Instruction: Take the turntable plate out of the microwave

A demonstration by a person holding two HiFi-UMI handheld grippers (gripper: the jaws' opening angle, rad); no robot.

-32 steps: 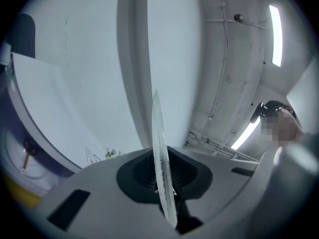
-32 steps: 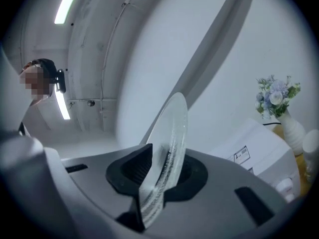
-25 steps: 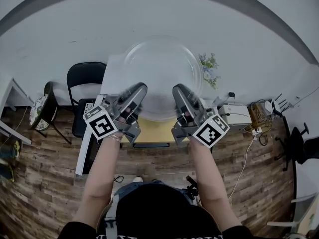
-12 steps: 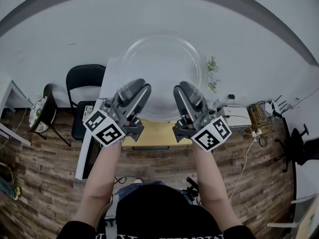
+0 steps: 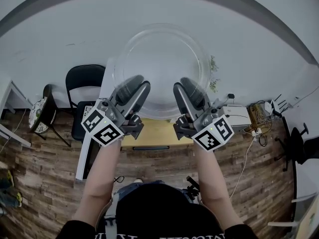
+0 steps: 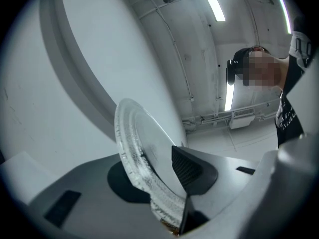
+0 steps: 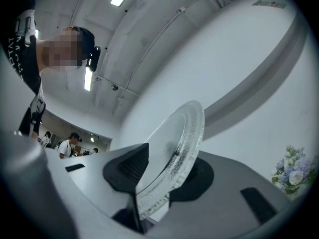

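Glass turntable plate (image 5: 160, 59) up in the air, clear of the table (image 5: 149, 132), its near rim clamped between the jaws of left hand-held gripper (image 5: 138, 85) and right hand-held gripper (image 5: 185, 86), both just eased a little wider; two grips likely steady the wide disc

Looks like an office or lab workroom: wood-plank floor (image 5: 45, 183), black folding chair (image 5: 85, 81), swivel chair (image 5: 298, 143), loose cables (image 5: 246, 156), ceiling strip lights (image 6: 211, 2), people standing behind (image 7: 70, 144).
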